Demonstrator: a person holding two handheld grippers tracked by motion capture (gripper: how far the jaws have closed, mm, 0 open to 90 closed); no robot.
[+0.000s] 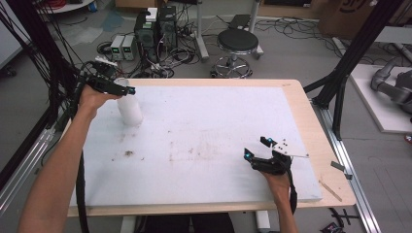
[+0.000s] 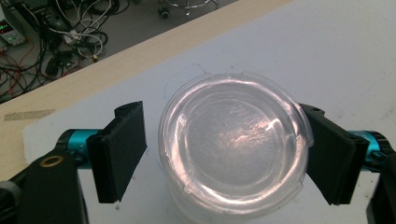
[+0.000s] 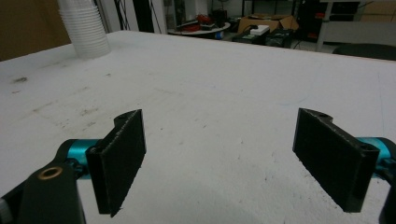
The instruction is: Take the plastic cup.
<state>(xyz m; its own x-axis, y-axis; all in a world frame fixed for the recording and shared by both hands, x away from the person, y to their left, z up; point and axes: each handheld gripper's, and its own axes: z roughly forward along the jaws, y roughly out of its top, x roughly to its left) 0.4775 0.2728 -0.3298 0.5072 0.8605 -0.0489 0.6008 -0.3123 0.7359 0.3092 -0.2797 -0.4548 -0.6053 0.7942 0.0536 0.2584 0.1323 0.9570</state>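
Observation:
A stack of clear plastic cups (image 1: pixel 131 109) stands upright at the far left of the white board (image 1: pixel 204 145). My left gripper (image 1: pixel 127 90) hovers at the stack's top, pointing down over it. In the left gripper view the top cup's rim (image 2: pixel 233 140) sits between the jaws of the left gripper (image 2: pixel 222 112). The right pad (image 2: pixel 327 154) is against the rim and the left pad (image 2: pixel 121 149) stands a little off it. My right gripper (image 1: pixel 256 147) rests low near the front right of the board, open with nothing between its jaws (image 3: pixel 222 116). It faces the distant cup stack (image 3: pixel 84 28).
The white board lies on a wooden table (image 1: pixel 311 121) with bare wood along the right and far edges. Beyond the far edge are a round stool (image 1: pixel 237 43), power supplies (image 1: pixel 124 46) and tangled cables on the floor. Faint brown stains (image 1: pixel 128 153) mark the board.

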